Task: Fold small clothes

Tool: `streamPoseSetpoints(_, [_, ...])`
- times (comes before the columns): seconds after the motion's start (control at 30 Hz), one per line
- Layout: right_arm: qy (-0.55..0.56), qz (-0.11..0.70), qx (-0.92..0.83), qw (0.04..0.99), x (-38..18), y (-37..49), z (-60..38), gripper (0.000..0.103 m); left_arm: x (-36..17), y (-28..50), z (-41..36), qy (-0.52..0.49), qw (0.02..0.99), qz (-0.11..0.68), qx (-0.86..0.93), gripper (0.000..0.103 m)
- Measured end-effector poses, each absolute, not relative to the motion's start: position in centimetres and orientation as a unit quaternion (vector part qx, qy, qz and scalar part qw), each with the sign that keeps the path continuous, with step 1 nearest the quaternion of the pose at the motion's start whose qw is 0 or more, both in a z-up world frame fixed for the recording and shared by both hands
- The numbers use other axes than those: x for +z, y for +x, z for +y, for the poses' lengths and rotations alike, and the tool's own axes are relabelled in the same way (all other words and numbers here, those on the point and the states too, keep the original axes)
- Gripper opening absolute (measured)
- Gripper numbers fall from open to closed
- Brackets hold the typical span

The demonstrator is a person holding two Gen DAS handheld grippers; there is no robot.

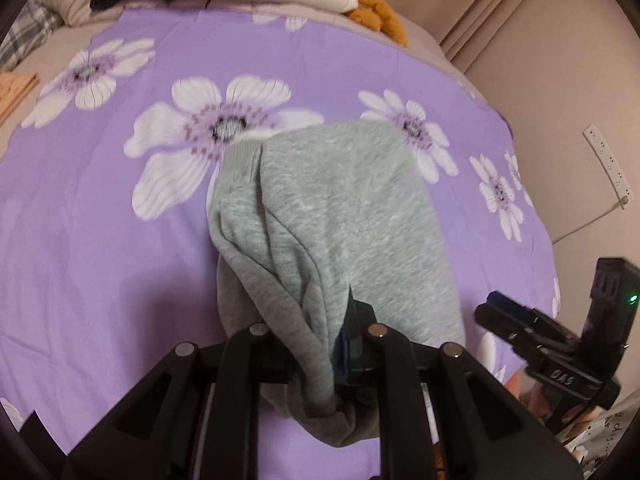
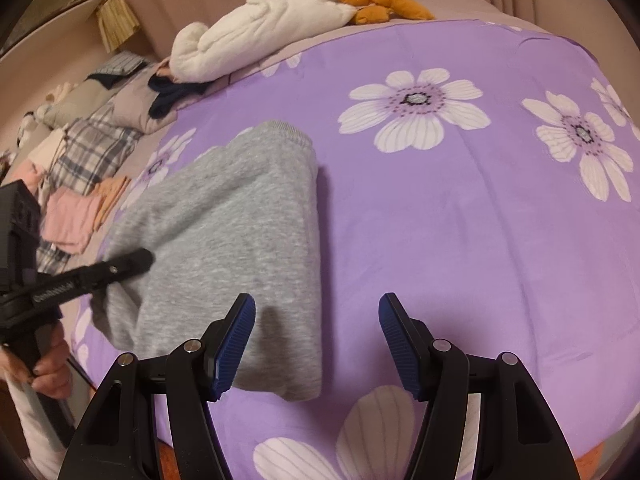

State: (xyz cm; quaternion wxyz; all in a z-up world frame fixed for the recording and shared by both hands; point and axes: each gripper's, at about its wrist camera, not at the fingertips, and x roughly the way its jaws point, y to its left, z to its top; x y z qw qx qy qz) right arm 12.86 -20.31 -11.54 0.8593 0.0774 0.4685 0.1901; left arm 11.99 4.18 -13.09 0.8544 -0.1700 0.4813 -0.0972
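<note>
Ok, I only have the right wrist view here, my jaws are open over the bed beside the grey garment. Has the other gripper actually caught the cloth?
Observer: Yes. In the left wrist view the left gripper is shut on a bunched edge of the grey garment.
Operator: Is the cloth lifted there?
Observer: The pinched edge is gathered up into the jaws; the rest lies on the purple sheet.
Operator: Anything on the far side I can't see?
Observer: A white power strip on the wall, with its cord trailing down.
Operator: And my gripper?
Observer: The right gripper is open, holding nothing.
</note>
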Motion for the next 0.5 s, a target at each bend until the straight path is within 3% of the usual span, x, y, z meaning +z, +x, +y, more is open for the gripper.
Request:
streamPoseSetpoints(0.2, [0.072,0.477,0.201,0.852,-11.9,13.0,-19.1,0.064,-17.2,13.0,4.0,-0.159,0.837,0.519,-0.065,0.021])
streamPoseSetpoints(0.5, [0.067,0.501,0.201,0.839,-13.4,13.0,-18.2,0.064,-18.3,12.8,4.6,-0.177,0.836,0.515,-0.062,0.029])
